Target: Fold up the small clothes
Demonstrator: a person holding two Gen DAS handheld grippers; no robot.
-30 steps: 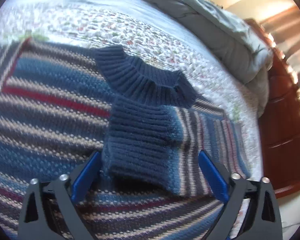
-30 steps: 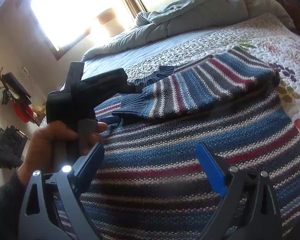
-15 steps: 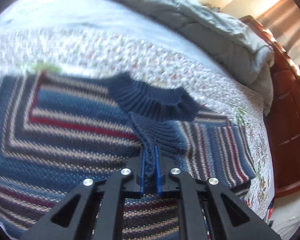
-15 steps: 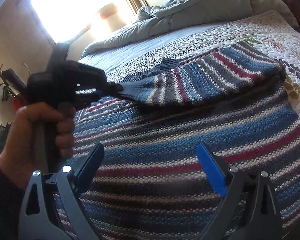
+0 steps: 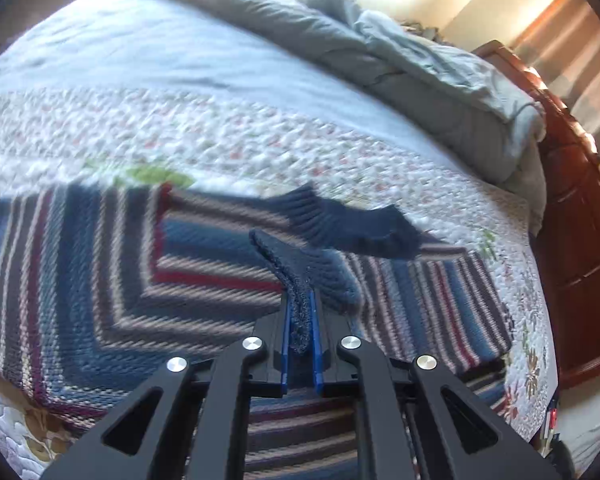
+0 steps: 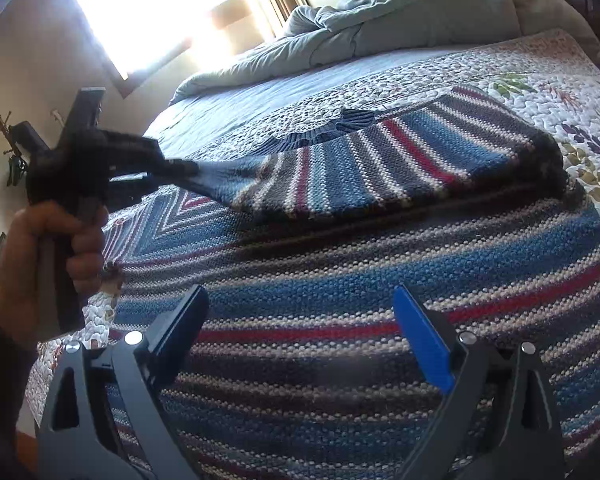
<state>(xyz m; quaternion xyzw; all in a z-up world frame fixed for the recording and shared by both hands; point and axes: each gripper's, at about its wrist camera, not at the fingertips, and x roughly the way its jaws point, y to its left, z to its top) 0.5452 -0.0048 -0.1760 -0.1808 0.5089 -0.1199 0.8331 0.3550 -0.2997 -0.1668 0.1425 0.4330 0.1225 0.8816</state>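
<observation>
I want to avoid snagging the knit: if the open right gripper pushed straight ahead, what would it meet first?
Probably the striped sweater body lying flat just beyond the right gripper; depth is unclear.

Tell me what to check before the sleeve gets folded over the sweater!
1. Left gripper shut on the sleeve cuff: ok, the knit sits between its fingers.
2. Sleeve lifted off the sweater: ok, it hangs stretched with a shadow under it.
3. Right gripper free: ok, open and holding nothing.
4. Sweater body lying flat on the quilt: ok for the part in view; its far edges cannot be told.
5. Collar lying flat: cannot tell, it is blurred.
</observation>
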